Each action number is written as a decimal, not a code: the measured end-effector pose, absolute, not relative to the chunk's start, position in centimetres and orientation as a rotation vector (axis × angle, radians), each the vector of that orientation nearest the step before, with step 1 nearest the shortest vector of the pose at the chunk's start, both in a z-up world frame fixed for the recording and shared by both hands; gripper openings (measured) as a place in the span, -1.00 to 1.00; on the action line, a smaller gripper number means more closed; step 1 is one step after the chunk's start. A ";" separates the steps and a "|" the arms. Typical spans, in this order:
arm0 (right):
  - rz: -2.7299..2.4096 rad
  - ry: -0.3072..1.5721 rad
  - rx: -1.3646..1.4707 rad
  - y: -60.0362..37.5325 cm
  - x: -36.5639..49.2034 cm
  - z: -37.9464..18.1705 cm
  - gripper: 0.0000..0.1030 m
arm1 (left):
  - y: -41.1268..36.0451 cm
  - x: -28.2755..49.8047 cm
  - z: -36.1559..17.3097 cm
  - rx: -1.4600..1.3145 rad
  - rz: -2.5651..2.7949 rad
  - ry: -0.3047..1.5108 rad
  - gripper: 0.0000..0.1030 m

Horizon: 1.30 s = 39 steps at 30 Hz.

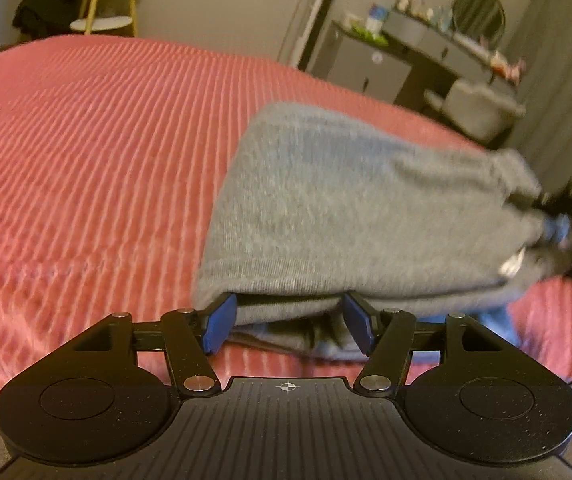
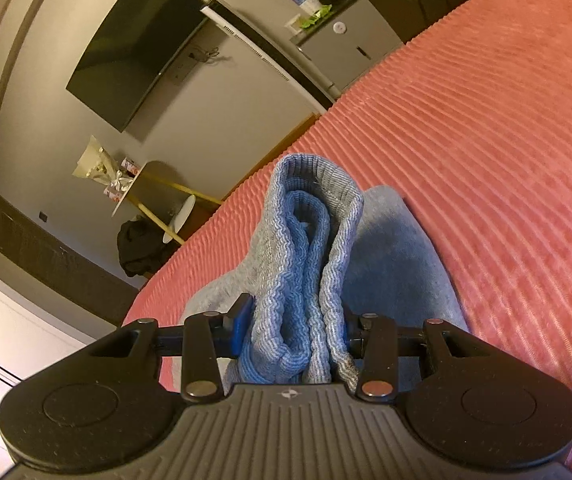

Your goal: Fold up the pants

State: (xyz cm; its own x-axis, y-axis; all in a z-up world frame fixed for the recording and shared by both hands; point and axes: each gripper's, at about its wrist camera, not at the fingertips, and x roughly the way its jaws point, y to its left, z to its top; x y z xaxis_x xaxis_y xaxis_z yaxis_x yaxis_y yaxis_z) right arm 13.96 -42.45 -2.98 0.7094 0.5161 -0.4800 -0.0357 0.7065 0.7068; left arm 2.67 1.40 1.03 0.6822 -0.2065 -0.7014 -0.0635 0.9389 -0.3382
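Note:
Grey pants (image 1: 345, 200) lie folded in a thick pad on the pink ribbed bedspread (image 1: 86, 160). My left gripper (image 1: 289, 312) stands open at the near folded edge. Its blue pads (image 1: 222, 320) sit wide apart with the lower layers loose between them, and the top layer drapes over the tips. My right gripper (image 2: 297, 320) is shut on the bunched ribbed band (image 2: 309, 232) of the pants, which stands up in folds between its jaws; its right pad is hidden by cloth. The rest of the pants (image 2: 401, 264) lies flat beyond it. In the left wrist view the right gripper (image 1: 557, 228) shows blurred at the far right end.
The bedspread (image 2: 485, 140) stretches wide to the left and beyond the pants. Off the bed are a small round white table with yellow legs (image 1: 102, 22), a dark garment (image 1: 46, 8), a grey cabinet (image 1: 365, 64) with small items on top, and a wall-mounted TV (image 2: 138, 44).

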 end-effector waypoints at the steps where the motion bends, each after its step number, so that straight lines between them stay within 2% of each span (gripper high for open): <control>1: 0.345 0.733 0.727 -42.5 13.8 -3.3 -0.08 | 1.8 2.6 1.2 -0.384 -0.074 0.813 0.37; 2: 0.351 0.744 0.730 -42.6 13.8 -3.5 0.02 | 2.3 2.5 1.4 -0.410 -0.065 0.806 0.37; 3: 0.337 0.757 0.736 -42.9 13.8 -3.7 0.20 | 2.7 2.3 1.6 -0.436 -0.060 0.793 0.38; 9: 0.217 0.681 0.750 -45.8 12.0 -3.1 0.23 | 3.8 2.3 2.2 -0.502 -0.038 0.772 0.50; 12: 0.212 0.754 0.762 -45.7 11.6 -3.5 0.32 | 3.4 3.1 1.6 -0.497 -0.028 0.803 0.50; 14: 0.205 0.806 0.766 -45.3 11.3 -4.5 0.47 | 3.0 3.2 1.5 -0.481 -0.066 0.829 0.50; 18: 0.185 0.915 0.808 -44.8 10.9 -7.8 0.49 | 1.0 2.7 1.4 -0.414 -0.235 0.844 0.50; 25: 0.191 0.875 0.854 -45.2 10.1 -8.6 0.48 | -3.9 3.5 -0.5 -0.127 -0.200 0.872 0.45; 33: 0.191 0.842 0.864 -45.4 9.4 -8.9 0.49 | 0.0 5.2 -2.8 -0.381 0.000 0.970 0.28; 39: 0.189 0.854 0.877 -45.4 9.2 -8.5 0.49 | 2.2 3.9 -2.3 -0.475 0.106 0.939 0.03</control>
State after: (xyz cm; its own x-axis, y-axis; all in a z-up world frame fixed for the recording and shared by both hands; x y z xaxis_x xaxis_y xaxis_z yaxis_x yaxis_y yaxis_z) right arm 9.22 -45.37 -8.54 0.6641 0.4735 -0.5785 0.1845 0.6461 0.7406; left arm 3.87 2.17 -2.27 0.5938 -0.1156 -0.7963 -0.2901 0.8923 -0.3458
